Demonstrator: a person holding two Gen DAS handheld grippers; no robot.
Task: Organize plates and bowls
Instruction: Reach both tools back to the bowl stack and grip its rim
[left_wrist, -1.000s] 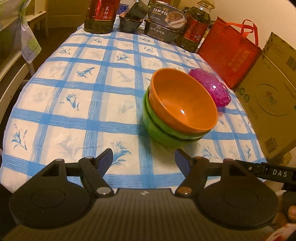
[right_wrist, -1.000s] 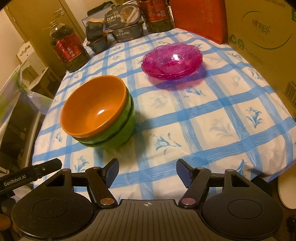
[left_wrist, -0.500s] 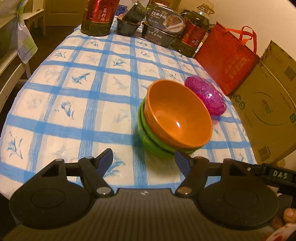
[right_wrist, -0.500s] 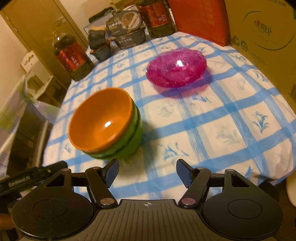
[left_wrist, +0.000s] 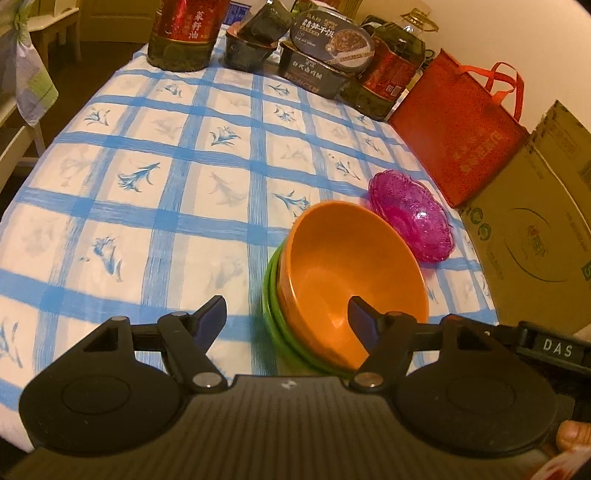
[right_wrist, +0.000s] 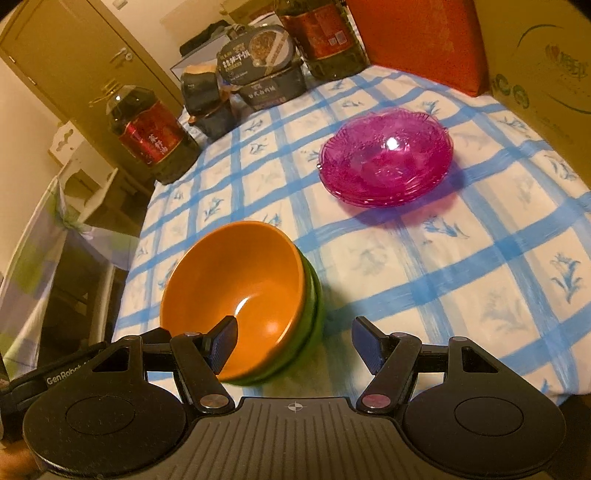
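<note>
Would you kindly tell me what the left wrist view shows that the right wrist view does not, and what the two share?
Only the left wrist view shows the red bag's handles and a fingertip at the lower right corner. Only the right wrist view shows the olive door, and that the pink plates are a stack. Both show the orange bowl nested in green bowls, the checked tablecloth, oil bottles, a cardboard box, and an open, empty claw: left claw, right claw.

The green bowls show only as rims under the orange bowl; the oil bottle at the bench's far edge is cut off above
</note>
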